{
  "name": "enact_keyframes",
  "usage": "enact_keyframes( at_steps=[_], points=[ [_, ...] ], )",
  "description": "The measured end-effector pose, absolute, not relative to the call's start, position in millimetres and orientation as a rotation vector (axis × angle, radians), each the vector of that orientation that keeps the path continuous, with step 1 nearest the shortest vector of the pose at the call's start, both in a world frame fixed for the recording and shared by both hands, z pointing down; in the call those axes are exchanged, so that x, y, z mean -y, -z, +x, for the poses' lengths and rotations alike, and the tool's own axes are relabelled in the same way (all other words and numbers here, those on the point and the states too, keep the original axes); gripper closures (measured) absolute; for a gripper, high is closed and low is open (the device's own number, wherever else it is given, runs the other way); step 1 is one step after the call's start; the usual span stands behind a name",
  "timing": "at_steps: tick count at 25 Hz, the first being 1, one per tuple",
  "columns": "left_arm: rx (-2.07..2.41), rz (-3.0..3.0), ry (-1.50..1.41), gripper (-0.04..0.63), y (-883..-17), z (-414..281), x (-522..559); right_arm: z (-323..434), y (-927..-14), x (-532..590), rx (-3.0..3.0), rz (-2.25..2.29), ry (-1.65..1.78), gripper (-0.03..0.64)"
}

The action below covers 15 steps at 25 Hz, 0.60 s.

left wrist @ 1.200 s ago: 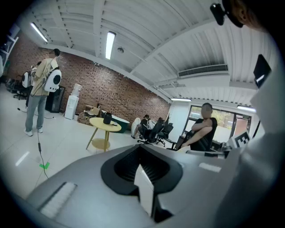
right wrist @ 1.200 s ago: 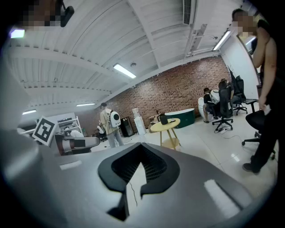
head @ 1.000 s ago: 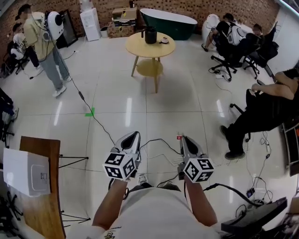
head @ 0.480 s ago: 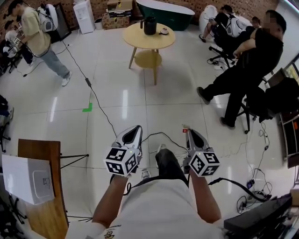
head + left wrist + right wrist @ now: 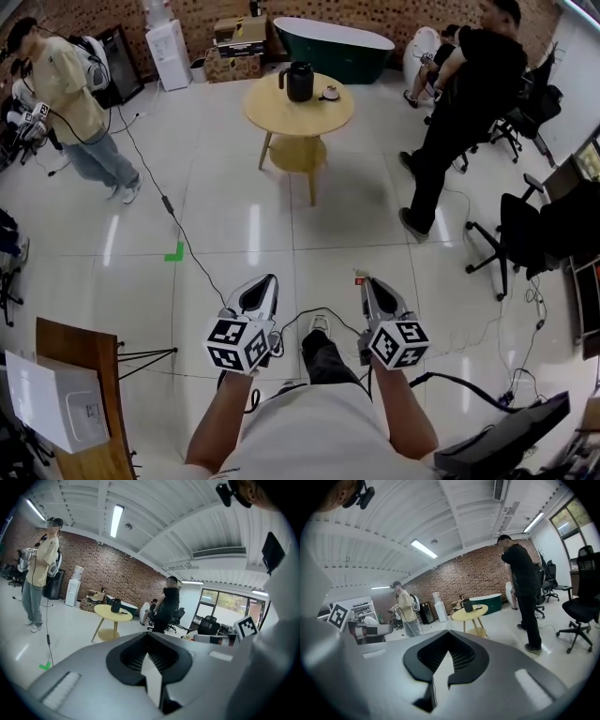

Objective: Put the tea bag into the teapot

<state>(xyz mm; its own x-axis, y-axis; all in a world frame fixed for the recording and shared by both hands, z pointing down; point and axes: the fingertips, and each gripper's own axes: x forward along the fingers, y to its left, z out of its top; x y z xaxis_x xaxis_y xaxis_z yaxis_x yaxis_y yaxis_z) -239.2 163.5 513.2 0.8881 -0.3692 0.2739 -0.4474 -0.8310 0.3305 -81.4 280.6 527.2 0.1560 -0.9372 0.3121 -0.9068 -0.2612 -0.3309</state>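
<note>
A black teapot point(image 5: 299, 82) stands on a round yellow table point(image 5: 272, 111) far ahead across the tiled floor, with a small dish point(image 5: 330, 93) beside it. The pot also shows in the left gripper view point(image 5: 116, 605) and the right gripper view point(image 5: 468, 605). I hold both grippers at waist height, far from the table. My right gripper point(image 5: 364, 281) is shut, with a small red and white tea bag tag point(image 5: 357, 276) at its tip and a thin string point(image 5: 433, 693) hanging below its jaws. My left gripper point(image 5: 264, 284) is shut and holds nothing.
A person in black point(image 5: 459, 103) stands just right of the table. A person in beige point(image 5: 70, 94) stands at far left. Cables point(image 5: 187, 244) trail over the floor. A wooden desk with a white box point(image 5: 56, 398) is at lower left and office chairs point(image 5: 525, 234) at right.
The person in black rose from a chair at the right and walked towards the table. I have stepped forward, one leg now showing below. Both grippers keep their pose.
</note>
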Motion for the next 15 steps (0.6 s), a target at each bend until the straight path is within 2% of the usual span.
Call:
enact_keyframes(
  at_steps=[15],
  points=[
    [0.697,2.697,-0.272,0.583,-481.4,-60.0,-35.0,69.3,-508.6,-144.2,-2.026,-2.183,0.709,0.615]
  ],
)
